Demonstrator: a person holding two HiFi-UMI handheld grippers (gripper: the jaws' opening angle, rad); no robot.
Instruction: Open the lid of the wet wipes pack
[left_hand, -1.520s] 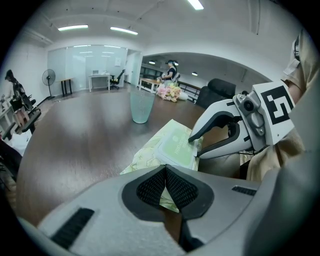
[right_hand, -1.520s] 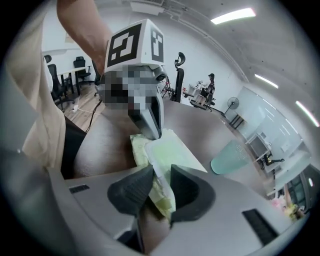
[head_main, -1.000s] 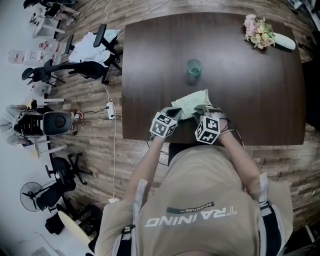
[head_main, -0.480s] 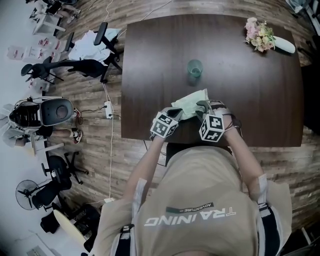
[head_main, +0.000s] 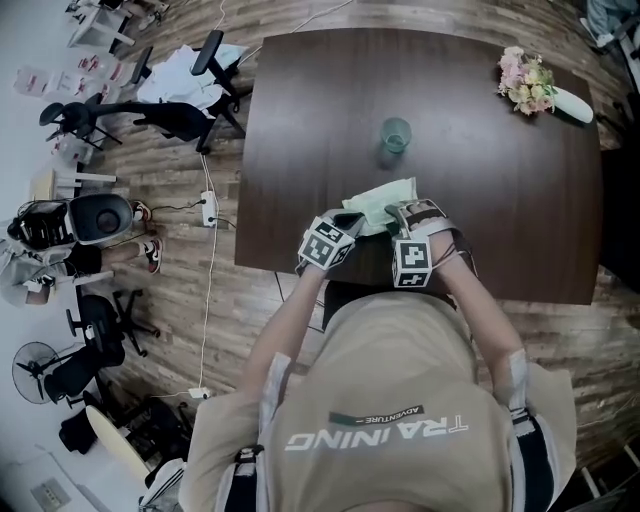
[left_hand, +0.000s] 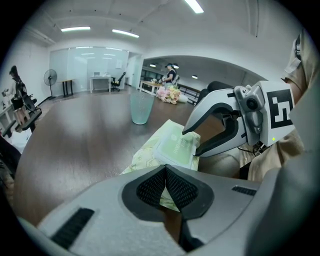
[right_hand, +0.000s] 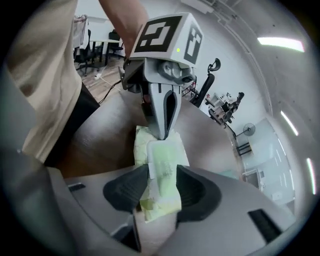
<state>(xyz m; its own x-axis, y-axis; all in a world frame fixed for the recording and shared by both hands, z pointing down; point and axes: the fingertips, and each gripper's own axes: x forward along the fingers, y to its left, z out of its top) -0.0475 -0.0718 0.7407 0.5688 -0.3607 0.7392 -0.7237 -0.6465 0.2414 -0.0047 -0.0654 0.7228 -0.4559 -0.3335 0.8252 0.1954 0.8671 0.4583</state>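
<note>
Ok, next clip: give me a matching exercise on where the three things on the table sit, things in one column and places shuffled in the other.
Things:
1. cup
2. flowers
3. wet wipes pack

Places:
A. at the near edge of the table
B. at the far right corner
C. around the middle

Pairs: 1-C, 2-B, 3-A
</note>
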